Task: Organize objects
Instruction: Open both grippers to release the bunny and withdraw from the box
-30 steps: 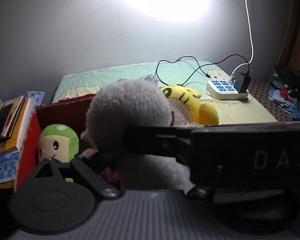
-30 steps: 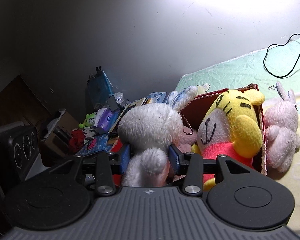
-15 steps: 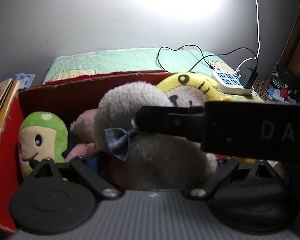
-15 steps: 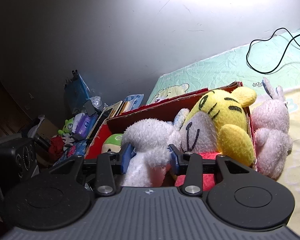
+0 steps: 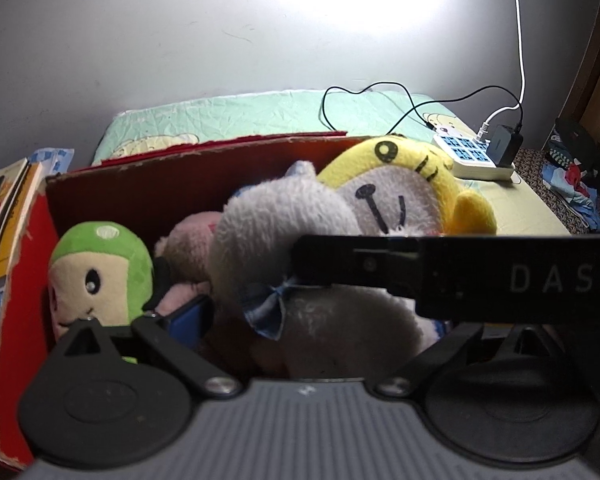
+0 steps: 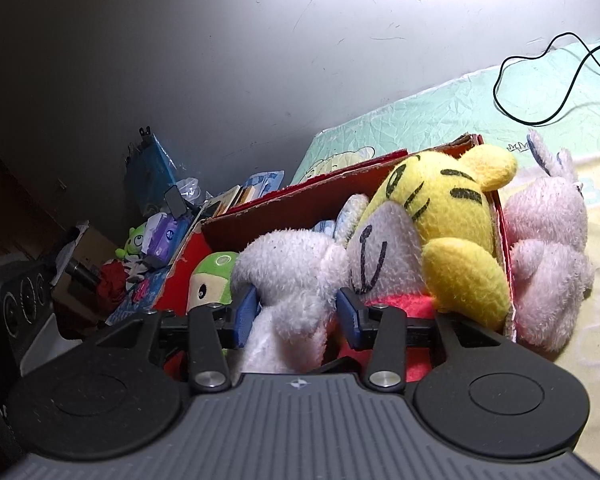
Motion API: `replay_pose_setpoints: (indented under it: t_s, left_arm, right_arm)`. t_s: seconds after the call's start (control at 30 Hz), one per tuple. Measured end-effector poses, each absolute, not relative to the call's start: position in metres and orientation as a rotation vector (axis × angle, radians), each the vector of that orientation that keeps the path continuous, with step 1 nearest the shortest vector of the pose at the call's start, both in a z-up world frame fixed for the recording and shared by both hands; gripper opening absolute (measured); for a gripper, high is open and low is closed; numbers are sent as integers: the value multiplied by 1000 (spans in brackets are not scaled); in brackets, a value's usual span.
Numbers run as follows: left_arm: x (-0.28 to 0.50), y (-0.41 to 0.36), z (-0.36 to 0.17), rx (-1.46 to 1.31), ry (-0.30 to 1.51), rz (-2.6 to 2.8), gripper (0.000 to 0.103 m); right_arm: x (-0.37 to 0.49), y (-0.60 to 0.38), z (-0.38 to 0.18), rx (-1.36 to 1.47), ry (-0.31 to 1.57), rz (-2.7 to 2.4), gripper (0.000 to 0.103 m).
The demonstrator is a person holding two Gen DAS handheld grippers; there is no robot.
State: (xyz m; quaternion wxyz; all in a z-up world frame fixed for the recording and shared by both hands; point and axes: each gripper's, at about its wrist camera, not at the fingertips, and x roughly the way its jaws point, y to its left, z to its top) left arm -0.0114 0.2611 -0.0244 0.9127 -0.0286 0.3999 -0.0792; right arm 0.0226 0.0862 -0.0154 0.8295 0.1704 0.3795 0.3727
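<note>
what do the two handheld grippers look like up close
Both share a build: grey ribbed body, black round discs, black linkage arms with silver pivot screws, blue finger pads. The right gripper appears in the left view as a black bar lettered "DAS". No hands or sleeves show.

Legible text: the white capitals "D A S" on the black bar [image 5: 512,280] crossing the left wrist view at about 3 o'clock; the lettering runs off the right edge, so any further letters are out of view. At about 3 o'clock in the right wrist view, a large pale-blue "B" is printed on the bed sheet [image 6: 596,196]. Print on the books and packets is too small to read.
</note>
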Motion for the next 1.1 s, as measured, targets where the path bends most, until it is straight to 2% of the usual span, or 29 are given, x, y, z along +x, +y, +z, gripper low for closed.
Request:
replay_pose_setpoints:
  t_s: [0.17,0.67,0.87,1.0,1.1]
  left_arm:
    - [-18,264,-24,-68,849,-152,99]
    - [-42,261,-11,-31,843,-77,100]
    - [-53,260,-1,-25,819,-53,100]
    - [-66,257,6,-27,801,-82,100]
    - [-73,252,7,-24,803,-99,100]
  right_arm:
    - [18,87,-15,339,801,794,50]
    - [0,58,-8,402,784,801,49]
    - [-7,53,-4,387,757,788,44]
    - [-8,56,-4,333,755,758,34]
    - [-5,59,-4,329,761,754,35]
